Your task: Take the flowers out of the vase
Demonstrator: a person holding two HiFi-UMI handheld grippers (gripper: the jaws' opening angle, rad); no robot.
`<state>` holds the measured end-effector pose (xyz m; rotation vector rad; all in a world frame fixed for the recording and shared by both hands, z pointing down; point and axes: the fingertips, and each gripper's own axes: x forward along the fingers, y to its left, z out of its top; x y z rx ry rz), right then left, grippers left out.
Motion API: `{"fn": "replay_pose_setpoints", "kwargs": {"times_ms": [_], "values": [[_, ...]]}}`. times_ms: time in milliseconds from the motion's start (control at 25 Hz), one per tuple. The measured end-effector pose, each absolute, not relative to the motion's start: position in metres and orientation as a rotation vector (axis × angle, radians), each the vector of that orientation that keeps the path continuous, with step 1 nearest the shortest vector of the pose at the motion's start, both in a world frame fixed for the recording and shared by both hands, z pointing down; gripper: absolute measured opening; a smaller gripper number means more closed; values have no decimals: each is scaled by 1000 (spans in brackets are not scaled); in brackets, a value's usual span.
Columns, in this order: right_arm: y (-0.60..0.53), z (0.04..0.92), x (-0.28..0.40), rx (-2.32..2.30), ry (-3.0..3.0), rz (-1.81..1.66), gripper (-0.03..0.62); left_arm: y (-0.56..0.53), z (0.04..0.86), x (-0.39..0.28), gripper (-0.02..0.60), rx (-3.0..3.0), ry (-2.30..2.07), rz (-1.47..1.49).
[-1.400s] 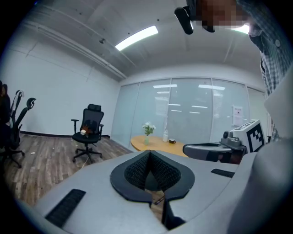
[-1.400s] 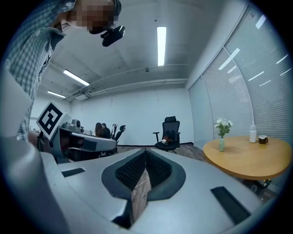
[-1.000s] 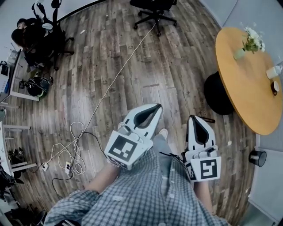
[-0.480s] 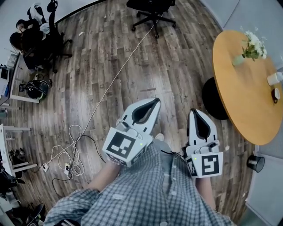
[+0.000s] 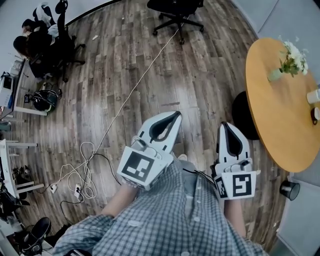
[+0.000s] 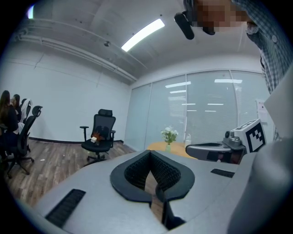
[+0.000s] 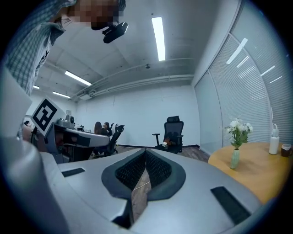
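White flowers (image 5: 294,56) stand in a small pale green vase (image 5: 274,75) on a round wooden table (image 5: 272,110) at the right. The flowers (image 7: 238,129) and vase (image 7: 234,159) show far off at the right of the right gripper view, and the flowers (image 6: 169,134) are small and distant in the left gripper view. My left gripper (image 5: 175,116) is shut and empty, held over the floor in front of me. My right gripper (image 5: 226,126) is shut and empty too, beside it and well short of the table.
A white cup (image 5: 313,96) and a small dish (image 5: 316,114) sit on the table. A black office chair (image 5: 176,11) stands ahead, a long cable (image 5: 125,102) crosses the wood floor, people sit at desks at the far left (image 5: 30,42), and a dark bin (image 5: 290,190) stands by the table.
Both grippers have drifted forward over the floor with me, staying shut. The table and vase sit slightly further right and lower in the head view than before.
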<state>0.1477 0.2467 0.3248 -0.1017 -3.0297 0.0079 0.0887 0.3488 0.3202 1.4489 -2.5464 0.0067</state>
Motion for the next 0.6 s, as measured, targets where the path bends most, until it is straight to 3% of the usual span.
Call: {"fn": "replay_pose_setpoints", "kwargs": {"times_ms": [600], "values": [[204, 338, 22, 165, -2963, 34, 9, 307, 327, -59, 6, 1600, -2425, 12]]}}
